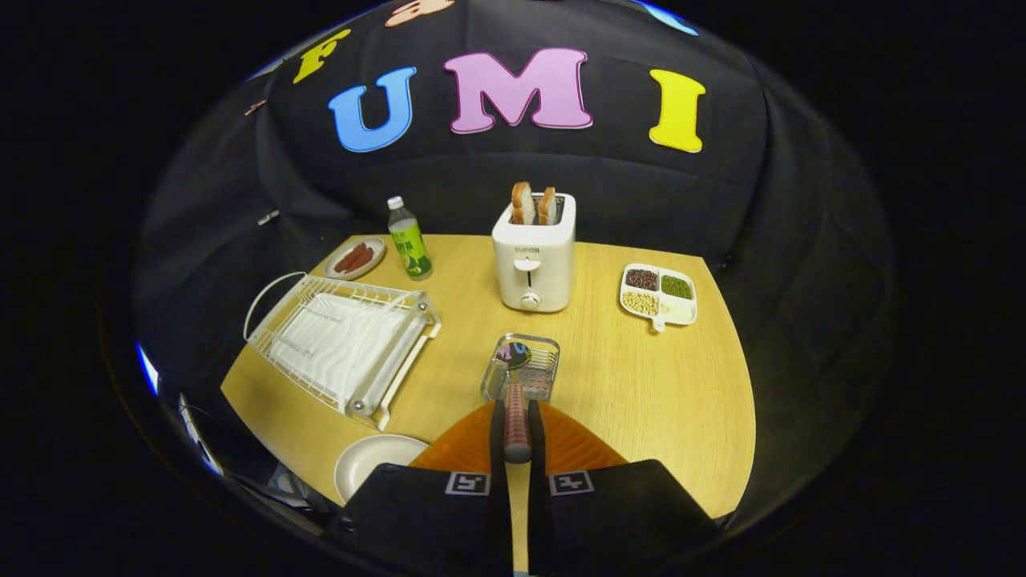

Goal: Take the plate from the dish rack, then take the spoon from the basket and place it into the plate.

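- The spoon [515, 401] is clamped between the two fingers of the gripper [517, 437], which press on its reddish handle from both sides; its shiny bowl points forward, away from the fingers.
- The spoon's bowl sits over the near rim of the wire basket [535, 367], just ahead of the fingertips; whether it touches the basket cannot be told.
- The plate [370, 458], pale and round, lies flat on the table [641, 385] beside the gripper, near the closest corner of the dish rack [341, 340].
- The dish rack is a white wire frame on a tray, standing apart from the basket.
- Beyond the basket stands a white toaster [533, 260] with two slices of bread [534, 205] upright in its slots.
- Off to one side of the toaster is a divided tray [659, 295] holding beans in three compartments.
- On the other side a bottle [409, 239] with a green label stands upright, next to a small dish of sausages [356, 258].
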Motion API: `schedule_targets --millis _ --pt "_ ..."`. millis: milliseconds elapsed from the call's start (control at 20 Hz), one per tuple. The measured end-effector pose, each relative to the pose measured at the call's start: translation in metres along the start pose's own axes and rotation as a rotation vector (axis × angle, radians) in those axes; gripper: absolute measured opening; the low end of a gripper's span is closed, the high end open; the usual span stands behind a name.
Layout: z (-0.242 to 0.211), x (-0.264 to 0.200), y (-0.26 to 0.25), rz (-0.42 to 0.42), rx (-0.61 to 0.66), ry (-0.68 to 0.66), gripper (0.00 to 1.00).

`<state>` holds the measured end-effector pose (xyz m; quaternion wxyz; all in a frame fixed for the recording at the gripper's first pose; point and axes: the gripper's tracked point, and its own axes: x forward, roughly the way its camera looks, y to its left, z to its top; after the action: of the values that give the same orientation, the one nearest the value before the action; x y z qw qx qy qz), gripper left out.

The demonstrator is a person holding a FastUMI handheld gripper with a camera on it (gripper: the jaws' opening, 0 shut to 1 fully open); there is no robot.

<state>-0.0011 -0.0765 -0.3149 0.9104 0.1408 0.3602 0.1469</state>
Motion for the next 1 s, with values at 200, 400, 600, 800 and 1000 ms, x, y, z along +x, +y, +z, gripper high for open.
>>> schedule_targets --millis 200,400,600,800,1000 --pt "0.005 -0.048 0.036 0.063 0.017 -0.046 0.12" --pt "-0.025 -0.076 0.072 0.117 -0.007 -0.018 0.12" --pt "-0.081 -0.076 0.103 0.159 -0.058 0.078 0.11" --pt "-0.14 -0.057 0.117 0.159 -0.071 0.17 0.12" --pt "-0.167 -0.043 0.126 0.155 -0.043 0.205 0.12"
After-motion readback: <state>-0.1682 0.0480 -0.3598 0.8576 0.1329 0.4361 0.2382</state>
